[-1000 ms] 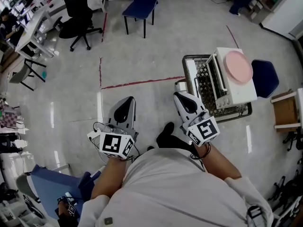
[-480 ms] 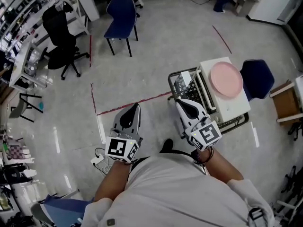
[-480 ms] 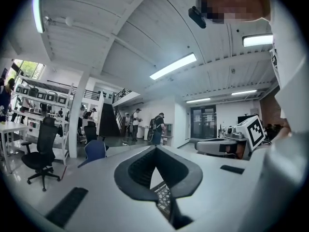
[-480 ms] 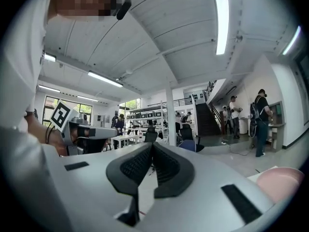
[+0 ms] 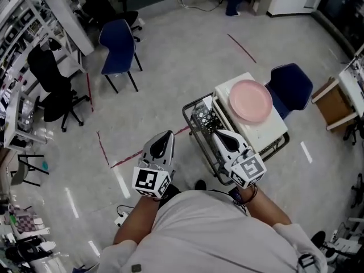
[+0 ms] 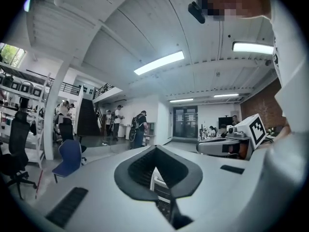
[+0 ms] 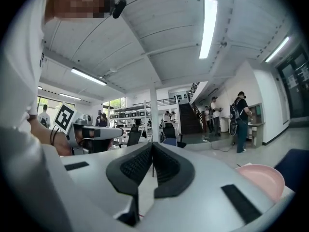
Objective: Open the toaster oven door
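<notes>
Head view: the grey floor [image 5: 170,67] takes up most of the scene and lies open above and to the left of the work area, crossed by a red tape line [image 5: 103,150]. A black wire cart [image 5: 193,131] stands right of centre, its near rim running diagonally just ahead of the person's torso. The white toaster oven [image 5: 272,128] sits on the far part of this cart, with its front face turned toward the cart's bare mesh section. The right gripper partly covers that face, so the door's edge cannot be traced fully. A dark blue chair [image 5: 291,82] stands just beside the oven's far side and closes off that flank. A second blue chair [image 5: 118,43] and a black office chair [image 5: 50,77] stand well apart at the left, near the shelving. A pink plate [image 5: 250,101] lies flat on the oven's top, inside its edges. The right gripper [image 5: 220,134] hangs over the cart mesh, just beside the oven's front, pointing level. The left gripper [image 5: 165,136] hangs over bare floor just outside the cart's near-left rim. Left gripper view: the left gripper [image 6: 155,164] has its jaws drawn together with nothing between the pads. Right gripper view: the right gripper [image 7: 153,164] likewise has its jaws drawn together and holds nothing, and the plate's rim shows at lower right.
</notes>
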The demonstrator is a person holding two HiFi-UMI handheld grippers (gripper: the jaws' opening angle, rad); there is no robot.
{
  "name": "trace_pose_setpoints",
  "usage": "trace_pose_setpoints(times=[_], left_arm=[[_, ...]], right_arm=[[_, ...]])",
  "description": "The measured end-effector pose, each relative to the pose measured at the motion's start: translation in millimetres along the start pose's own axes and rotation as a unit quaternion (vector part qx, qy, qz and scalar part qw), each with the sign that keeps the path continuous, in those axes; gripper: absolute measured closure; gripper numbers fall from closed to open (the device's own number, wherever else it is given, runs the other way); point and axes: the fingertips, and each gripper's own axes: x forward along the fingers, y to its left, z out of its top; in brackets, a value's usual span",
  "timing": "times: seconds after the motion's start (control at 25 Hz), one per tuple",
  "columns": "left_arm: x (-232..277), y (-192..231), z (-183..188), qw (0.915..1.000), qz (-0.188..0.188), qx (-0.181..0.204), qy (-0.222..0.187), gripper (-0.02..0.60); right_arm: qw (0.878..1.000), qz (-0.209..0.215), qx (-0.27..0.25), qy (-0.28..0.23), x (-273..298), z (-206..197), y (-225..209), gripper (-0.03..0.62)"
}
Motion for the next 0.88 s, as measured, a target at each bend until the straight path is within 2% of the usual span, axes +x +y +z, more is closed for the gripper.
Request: trace_pose_setpoints(times=[0.2,0.4,0.72,0.88], left_arm=[[43.8,-13.3,-1.3,0.9982,-0.061,0.002,-0.002,0.566],[77.2,-8.4,-3.6,0.9923,-0.124,0.001,0.004,0.566],[110.6,19.1,4.8,0.9758,-0.218,0.008,0.017,0.566],[117.8,51.1,14.0,0.9661,-0.257,0.014,0.018,0.566]], right_arm=[[0.999,-0.052,0.001,0.0,-12.2,-2.2,-25.9,0.579],[0.995,-0.101,-0.001,0.002,-4.9,-2.9,-35.6,0.579],[0.982,-0.189,0.009,-0.004,26.5,5.3,-45.4,0.579],[0.974,-0.228,0.013,-0.007,56.7,11.4,-39.9,0.579]])
